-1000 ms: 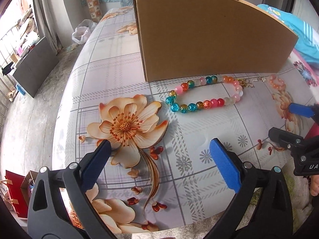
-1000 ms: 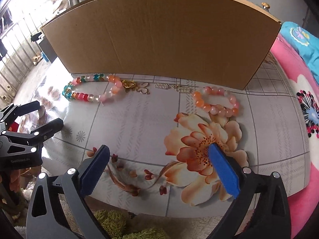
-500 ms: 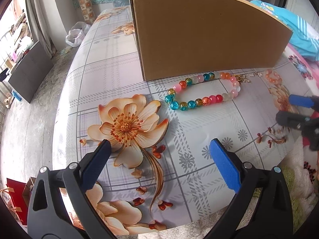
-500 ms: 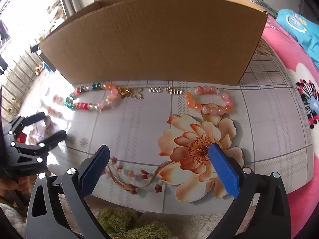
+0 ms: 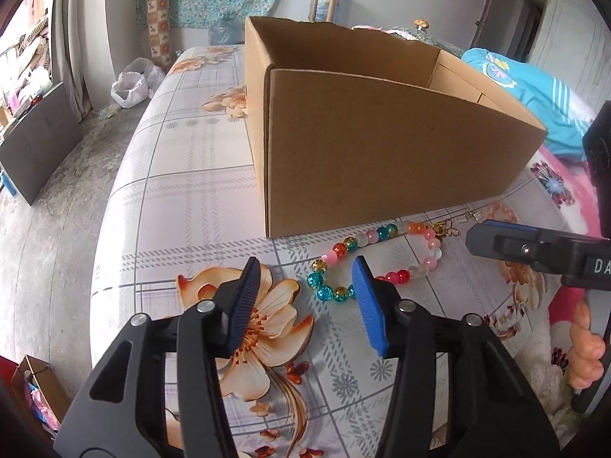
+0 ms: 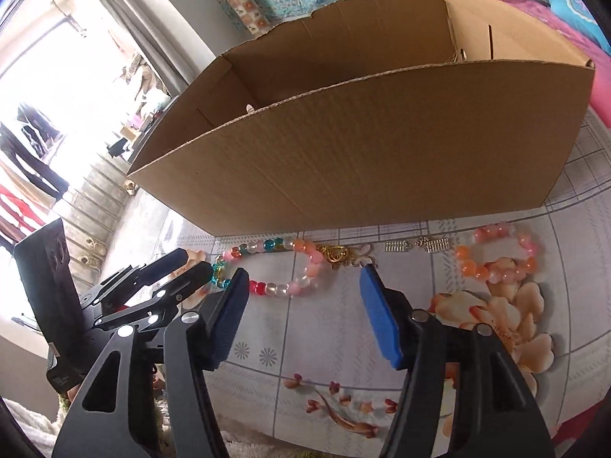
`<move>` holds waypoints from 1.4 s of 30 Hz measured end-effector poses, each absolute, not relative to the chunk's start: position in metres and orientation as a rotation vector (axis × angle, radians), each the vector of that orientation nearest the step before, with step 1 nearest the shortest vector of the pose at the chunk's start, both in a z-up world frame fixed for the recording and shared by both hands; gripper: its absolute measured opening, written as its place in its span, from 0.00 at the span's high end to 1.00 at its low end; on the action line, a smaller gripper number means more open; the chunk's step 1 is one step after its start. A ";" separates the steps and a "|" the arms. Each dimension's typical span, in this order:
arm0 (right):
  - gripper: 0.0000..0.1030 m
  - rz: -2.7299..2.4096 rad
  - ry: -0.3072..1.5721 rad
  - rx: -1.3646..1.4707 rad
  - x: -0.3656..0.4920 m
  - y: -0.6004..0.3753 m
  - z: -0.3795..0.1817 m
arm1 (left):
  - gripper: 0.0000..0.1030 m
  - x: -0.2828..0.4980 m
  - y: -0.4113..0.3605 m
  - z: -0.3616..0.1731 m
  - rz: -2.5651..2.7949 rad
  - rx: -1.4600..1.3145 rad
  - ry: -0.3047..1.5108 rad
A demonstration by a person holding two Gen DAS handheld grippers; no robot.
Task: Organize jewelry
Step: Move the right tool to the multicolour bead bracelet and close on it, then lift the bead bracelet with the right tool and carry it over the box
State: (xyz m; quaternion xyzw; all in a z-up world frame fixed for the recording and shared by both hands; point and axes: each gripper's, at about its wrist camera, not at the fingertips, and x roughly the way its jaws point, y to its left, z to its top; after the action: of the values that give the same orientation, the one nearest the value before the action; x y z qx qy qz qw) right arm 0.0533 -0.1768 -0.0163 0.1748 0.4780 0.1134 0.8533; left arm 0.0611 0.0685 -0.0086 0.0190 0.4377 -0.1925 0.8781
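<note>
A multicoloured bead bracelet (image 5: 338, 248) with a gold clasp (image 6: 336, 255) lies on the flowered tablecloth, just in front of an open cardboard box (image 5: 382, 152). To its right lie two small silver charms (image 6: 397, 246) and a peach bead bracelet (image 6: 496, 263). My left gripper (image 5: 305, 297) hovers over the left end of the multicoloured bracelet; its jaws are closing with nothing between them. My right gripper (image 6: 305, 305) hangs above the same bracelet's right half, its jaws also closing and empty. Each gripper shows in the other's view: the right gripper (image 5: 475, 231) and the left gripper (image 6: 194, 263).
The box (image 6: 362, 152) stands with its top open right behind the jewelry; its floor is hidden. The tablecloth (image 5: 183, 198) runs on to the left of the box. A pink and blue blanket (image 5: 534, 87) lies to the right. The table's front edge is close below the grippers.
Both grippers' jaws have narrowed from wide open. Both have risen and moved in toward the multicoloured bracelet, so the box's open top now shows.
</note>
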 end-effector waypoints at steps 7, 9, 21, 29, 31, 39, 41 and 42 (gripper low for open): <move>0.64 0.207 1.070 0.360 0.068 -0.161 -0.036 | 0.67 0.067 0.059 -0.019 -0.390 0.089 0.948; 0.66 0.203 1.078 0.350 0.069 -0.157 -0.039 | 0.68 0.066 0.057 -0.020 -0.390 0.092 0.951; 0.95 0.230 1.078 0.291 0.074 -0.134 -0.045 | 0.90 0.056 0.046 -0.023 -0.410 0.088 0.953; 0.95 0.245 1.109 0.340 0.057 -0.144 -0.051 | 0.92 0.038 0.042 -0.022 -0.442 0.095 0.961; 0.95 0.235 1.109 0.335 0.052 -0.145 -0.051 | 0.92 0.033 0.041 -0.022 -0.452 0.091 0.965; 0.76 0.229 1.079 0.369 0.060 -0.150 -0.043 | 0.92 0.023 0.045 -0.022 -0.459 0.077 0.960; 0.74 0.227 1.080 0.353 0.071 -0.147 -0.042 | 0.92 0.024 0.045 -0.022 -0.463 0.075 0.960; 0.73 0.233 1.080 0.352 0.076 -0.143 -0.042 | 0.92 0.025 0.045 -0.022 -0.464 0.075 0.960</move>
State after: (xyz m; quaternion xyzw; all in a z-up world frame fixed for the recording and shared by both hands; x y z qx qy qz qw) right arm 0.0759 -0.1429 -0.0420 0.1661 0.5104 0.1099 0.8366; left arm 0.0248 0.0447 -0.0219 0.0358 0.4576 -0.2211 0.8605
